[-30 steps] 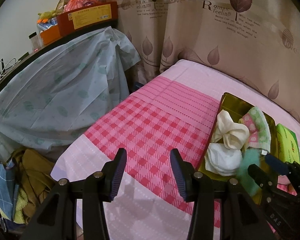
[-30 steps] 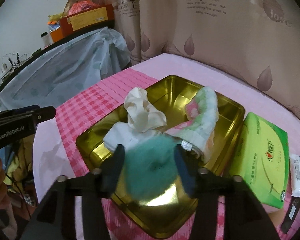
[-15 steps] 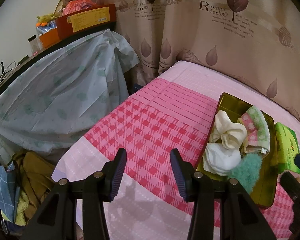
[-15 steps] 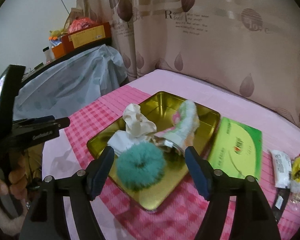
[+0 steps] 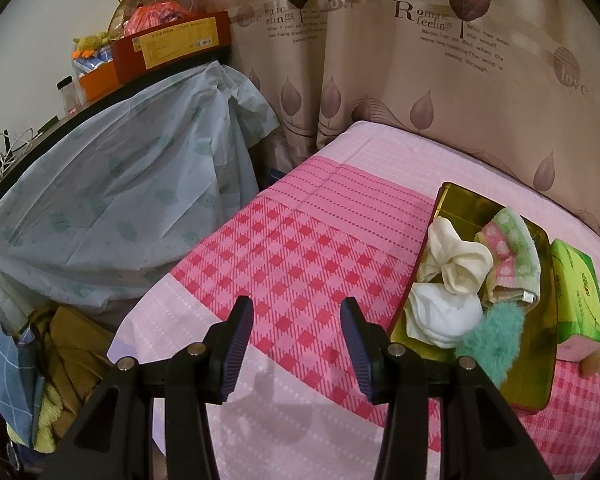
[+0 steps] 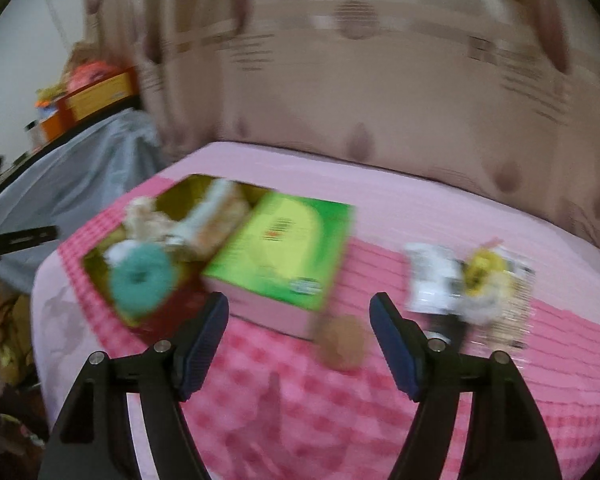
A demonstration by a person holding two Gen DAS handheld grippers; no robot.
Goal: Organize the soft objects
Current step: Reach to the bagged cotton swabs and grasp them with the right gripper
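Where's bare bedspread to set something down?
Free: pink checked bedspread left of the gold metal tin, ahead of the left hand-held gripper. Crowded: tin, green tissue box alongside, packets further right.

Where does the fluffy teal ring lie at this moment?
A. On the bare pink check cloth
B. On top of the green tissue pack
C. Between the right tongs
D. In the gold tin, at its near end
D: the fluffy teal ring lies in the gold tin beside the white cloths, and the right tongs stand open with nothing between them.

Leaf-print curtain (image 5: 440, 60) behind pink checked bed (image 5: 300, 248); covered shelf (image 5: 112, 184) left
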